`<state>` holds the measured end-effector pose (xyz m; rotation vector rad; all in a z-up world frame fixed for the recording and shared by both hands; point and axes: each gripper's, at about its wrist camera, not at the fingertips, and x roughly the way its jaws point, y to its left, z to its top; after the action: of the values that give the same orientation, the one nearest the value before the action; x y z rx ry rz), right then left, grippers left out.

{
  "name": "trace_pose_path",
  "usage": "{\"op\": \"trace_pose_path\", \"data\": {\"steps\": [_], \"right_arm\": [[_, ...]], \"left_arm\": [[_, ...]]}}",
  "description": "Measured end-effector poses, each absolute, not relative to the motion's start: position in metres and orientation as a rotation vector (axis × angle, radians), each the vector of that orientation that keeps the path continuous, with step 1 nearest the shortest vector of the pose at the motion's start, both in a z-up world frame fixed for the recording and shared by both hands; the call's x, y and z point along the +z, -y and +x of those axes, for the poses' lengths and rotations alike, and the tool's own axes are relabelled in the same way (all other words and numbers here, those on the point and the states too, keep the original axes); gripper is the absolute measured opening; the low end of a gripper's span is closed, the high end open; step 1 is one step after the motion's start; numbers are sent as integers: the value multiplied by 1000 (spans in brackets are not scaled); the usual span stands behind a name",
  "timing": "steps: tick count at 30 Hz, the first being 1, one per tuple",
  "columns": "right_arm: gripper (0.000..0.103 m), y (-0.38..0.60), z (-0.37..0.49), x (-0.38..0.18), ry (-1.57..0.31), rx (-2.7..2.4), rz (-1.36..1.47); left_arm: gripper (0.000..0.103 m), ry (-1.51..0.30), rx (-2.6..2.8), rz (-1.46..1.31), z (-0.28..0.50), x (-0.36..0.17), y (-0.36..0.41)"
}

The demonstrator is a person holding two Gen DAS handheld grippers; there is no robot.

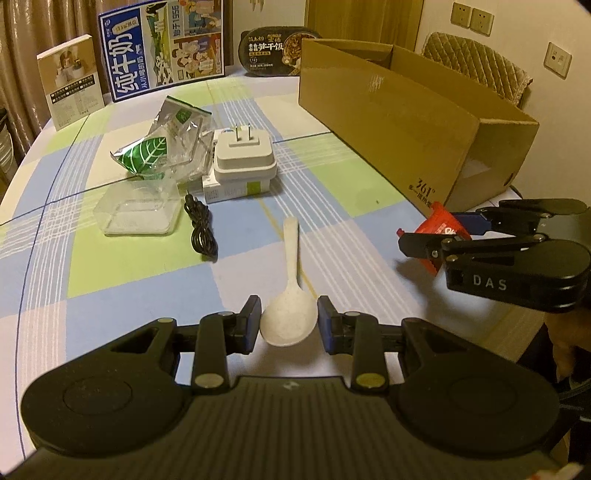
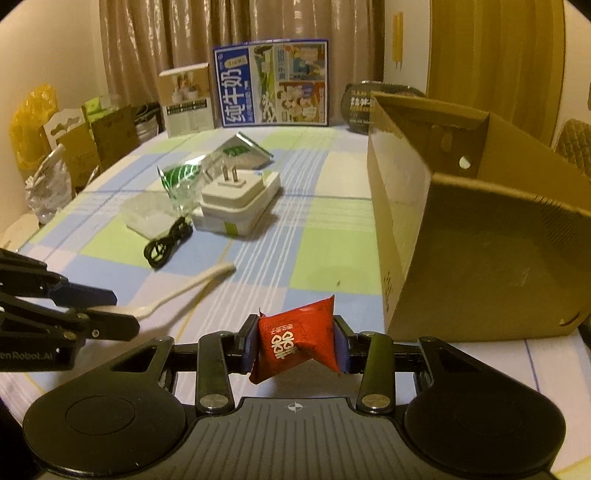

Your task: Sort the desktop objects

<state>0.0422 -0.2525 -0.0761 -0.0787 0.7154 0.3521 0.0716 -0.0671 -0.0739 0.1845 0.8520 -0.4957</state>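
- The table wears a checked tablecloth [image 1: 332, 177] in pale green, blue and white, lit by warm yellowish light.
- Left gripper [image 1: 288, 325] is low over the cloth, jaws spread around the bowl of a white rice spoon [image 1: 290, 317]; the left pad looks to be touching it, the right shows a thin gap. The spoon lies flat, handle pointing away.
- Right gripper [image 2: 295, 343] is clamped on a red sachet [image 2: 295, 339], held above the cloth just beside the near corner of an open cardboard box [image 2: 480, 240].
- Mid-table: a white plug adapter [image 1: 243, 155] sits prongs-up on a small white box, a coiled black cable [image 1: 201, 229] just beside it, a clear plastic tray [image 1: 136, 214] to the left, and crumpled green-leaf wrappers [image 1: 162, 147] behind.
- Far edge: a blue milk carton panel [image 1: 162, 48], a small beige box [image 1: 70, 81] and a dark instant-rice bowl [image 1: 273, 51] stand propped.
- Behind them hang brown curtains [image 2: 184, 44]; a quilted chair back [image 1: 476, 66] and wall sockets [image 1: 472, 18] show to the right.
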Motion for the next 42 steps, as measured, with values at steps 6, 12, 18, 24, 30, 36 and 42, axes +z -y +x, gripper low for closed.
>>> {"op": "trace_pose_path", "data": {"steps": [6,12,18,24,30,36,42], "right_arm": [[38,255,36,-68,-705,349,-65],[38,257,32,-72,-722,345,-63],[38,259,32,-76,-736,342,-61],[38,260,33,-78,-739,343,-59],[38,260,33,-79,-744,343,-59],[38,261,33,-76,-730,340,-53],[38,260,31,-69,-714,346,-49]], "left_arm": [[27,-847,-492,184,65,-71,66],[27,-870,-485,199,60,-85,66],[27,-913,-481,221,57,-99,70],[28,-934,-473,215,57,-100,70],[27,-956,-459,179,60,-98,68],[27,-933,-448,173,58,-92,69],[27,-884,-435,160,57,-76,68]]}}
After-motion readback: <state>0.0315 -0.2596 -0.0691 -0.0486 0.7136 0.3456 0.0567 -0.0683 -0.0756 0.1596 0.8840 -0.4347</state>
